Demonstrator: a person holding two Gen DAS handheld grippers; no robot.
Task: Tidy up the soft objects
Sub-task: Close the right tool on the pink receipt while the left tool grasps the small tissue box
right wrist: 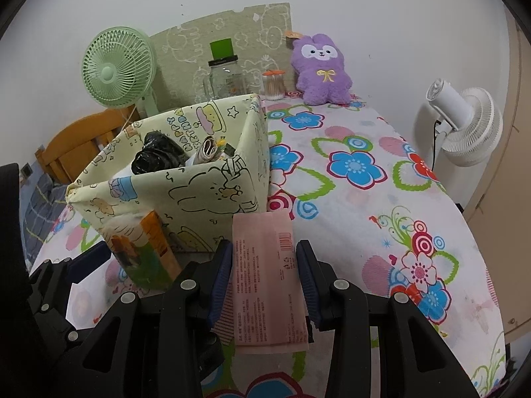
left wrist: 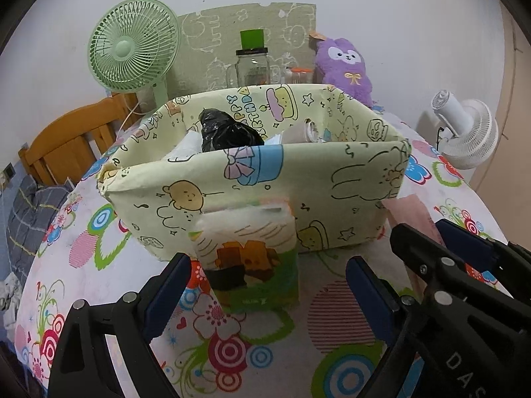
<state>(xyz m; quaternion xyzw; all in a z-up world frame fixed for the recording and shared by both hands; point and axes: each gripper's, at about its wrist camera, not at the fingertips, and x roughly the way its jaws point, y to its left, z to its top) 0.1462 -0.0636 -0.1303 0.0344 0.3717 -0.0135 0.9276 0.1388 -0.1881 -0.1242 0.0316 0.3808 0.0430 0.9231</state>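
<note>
A big yellow box (left wrist: 259, 182) with cartoon animals drawn on it sits on a table with a flowery cloth (right wrist: 365, 172). Inside the box there is a crumpled black bag (left wrist: 229, 131) and some rolled-up paper (right wrist: 208, 147). The right gripper (right wrist: 264, 282) has its two blue pads pressed on the sides of a flat pink pack (right wrist: 267, 278), so it has hold of it. The pink pack sticks out forward, and its far end is near the bottom corner of the box. The left gripper (left wrist: 265, 285) is open wide, with nothing touching its pads. Between its fingers stands a green and white pack (left wrist: 249, 258) with a picture on it. This pack stands upright on the cloth, right up against the front wall of the box. At the back of the table a purple stuffed bunny (right wrist: 322, 69) leans by the wall. Near it are a glass jar with a green lid (right wrist: 225, 73) and a small jar of cotton swabs (right wrist: 273, 86). A green fan (left wrist: 132, 46) stands behind the box on the left, and a white fan (right wrist: 461, 122) stands off to the right. A wooden chair (left wrist: 73, 136) is at the left, past the table's edge.
</note>
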